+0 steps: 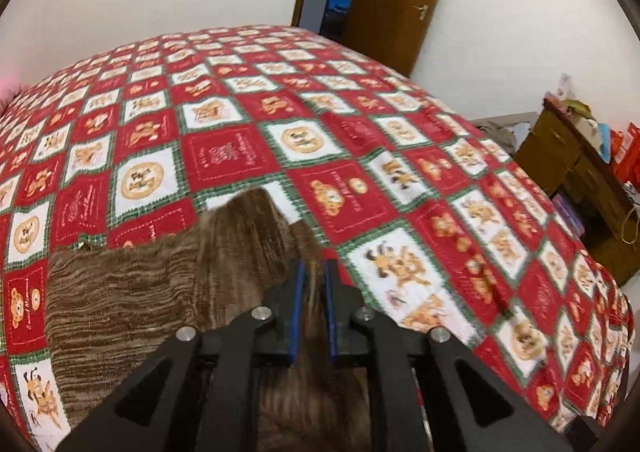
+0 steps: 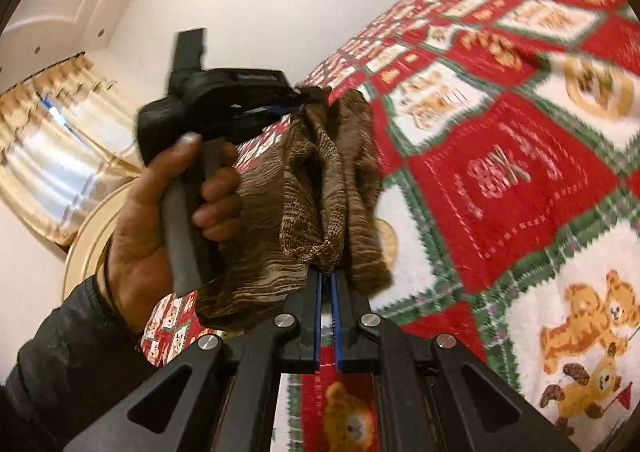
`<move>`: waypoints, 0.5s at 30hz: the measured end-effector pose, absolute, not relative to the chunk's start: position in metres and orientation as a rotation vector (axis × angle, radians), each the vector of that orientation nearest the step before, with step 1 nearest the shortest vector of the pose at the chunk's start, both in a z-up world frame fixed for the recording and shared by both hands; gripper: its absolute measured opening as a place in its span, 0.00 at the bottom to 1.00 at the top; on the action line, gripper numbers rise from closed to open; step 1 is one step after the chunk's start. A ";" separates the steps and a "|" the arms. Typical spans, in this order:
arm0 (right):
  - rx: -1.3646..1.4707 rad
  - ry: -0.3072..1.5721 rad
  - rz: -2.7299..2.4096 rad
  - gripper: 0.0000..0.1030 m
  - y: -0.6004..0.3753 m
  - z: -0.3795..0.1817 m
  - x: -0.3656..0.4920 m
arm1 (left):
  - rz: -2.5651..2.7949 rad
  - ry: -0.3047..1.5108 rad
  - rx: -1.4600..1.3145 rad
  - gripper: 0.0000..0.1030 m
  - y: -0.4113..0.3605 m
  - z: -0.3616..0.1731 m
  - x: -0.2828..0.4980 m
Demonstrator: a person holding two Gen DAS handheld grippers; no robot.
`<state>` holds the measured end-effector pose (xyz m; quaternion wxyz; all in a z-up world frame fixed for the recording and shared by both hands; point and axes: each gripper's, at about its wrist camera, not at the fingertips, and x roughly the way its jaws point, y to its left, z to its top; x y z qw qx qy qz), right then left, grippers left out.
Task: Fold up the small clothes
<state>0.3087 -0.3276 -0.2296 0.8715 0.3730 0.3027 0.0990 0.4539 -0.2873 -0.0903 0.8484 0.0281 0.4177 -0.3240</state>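
Fold is mid-way, I'd say, not near done. The brown knit garment (image 1: 132,284) is part lifted, part lying on the bedspread (image 1: 360,156), w/ one end raised into a hump just past the left gripper (image 1: 313,272). That gripper's blue pads stand narrow w/ a strand of the knit running between them; looks pinched, though the grip seems light. In the right wrist view the right gripper (image 2: 326,280) is clamped tight on a bunched edge of the same garment, which hangs in loose vertical folds above the bedspread. The left gripper shows there too, held by a hand (image 2: 160,212) in a dark sleeve (image 2: 60,364), nipping the garment's far top corner. So both corners are held and the cloth is gathered btwn the two tools, crumpled rather than flat. No neat crease visible yet, no stacked layers lying square on the bedspread. Left to do, prob: bring the held edge over onto the part resting on the bedspread, lay it flat, let go, smooth, then maybe a 2nd fold. No other clothes visible on the bedspread; a door (image 1: 400,0) and a wooden cabinet (image 1: 560,156) sit beyond the bedspread's far side
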 end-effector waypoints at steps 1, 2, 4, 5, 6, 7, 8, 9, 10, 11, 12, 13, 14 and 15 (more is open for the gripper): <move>0.786 0.626 0.211 0.04 -0.329 -0.231 0.308 | -0.691 0.864 0.061 0.17 -0.283 -0.084 0.449; 0.783 0.621 0.210 0.04 -0.328 -0.231 0.307 | -0.689 0.843 0.066 0.22 -0.278 -0.077 0.442; 0.779 0.609 0.206 0.04 -0.328 -0.232 0.304 | -0.693 0.810 0.058 0.51 -0.265 -0.067 0.433; 0.785 0.603 0.204 0.04 -0.329 -0.232 0.303 | -0.689 0.791 0.053 0.57 -0.256 -0.064 0.428; 0.794 0.595 0.203 0.04 -0.330 -0.233 0.301 | -0.670 0.771 0.061 0.64 -0.245 -0.062 0.420; 0.800 0.590 0.207 0.04 -0.332 -0.234 0.301 | -0.644 0.752 0.082 0.66 -0.232 -0.062 0.411; 0.805 0.583 0.207 0.04 -0.332 -0.234 0.298 | -0.625 0.744 0.098 0.66 -0.222 -0.065 0.406; 0.810 0.574 0.207 0.04 -0.333 -0.234 0.297 | -0.596 0.742 0.122 0.66 -0.212 -0.070 0.400; 0.818 0.563 0.210 0.04 -0.334 -0.235 0.294 | -0.544 0.741 0.160 0.66 -0.198 -0.079 0.394; 0.828 0.555 0.217 0.04 -0.335 -0.236 0.293 | -0.516 0.742 0.177 0.66 -0.191 -0.085 0.392; 0.836 0.549 0.226 0.04 -0.336 -0.237 0.291 | -0.472 0.748 0.195 0.67 -0.177 -0.097 0.388; 0.840 0.541 0.226 0.04 -0.336 -0.237 0.290 | -0.450 0.763 0.190 0.70 -0.168 -0.104 0.388; 0.839 0.524 0.199 0.04 -0.337 -0.235 0.285 | -0.435 0.782 0.174 0.70 -0.158 -0.112 0.387; 0.833 0.507 0.159 0.05 -0.338 -0.233 0.280 | -0.427 0.811 0.137 0.70 -0.147 -0.122 0.388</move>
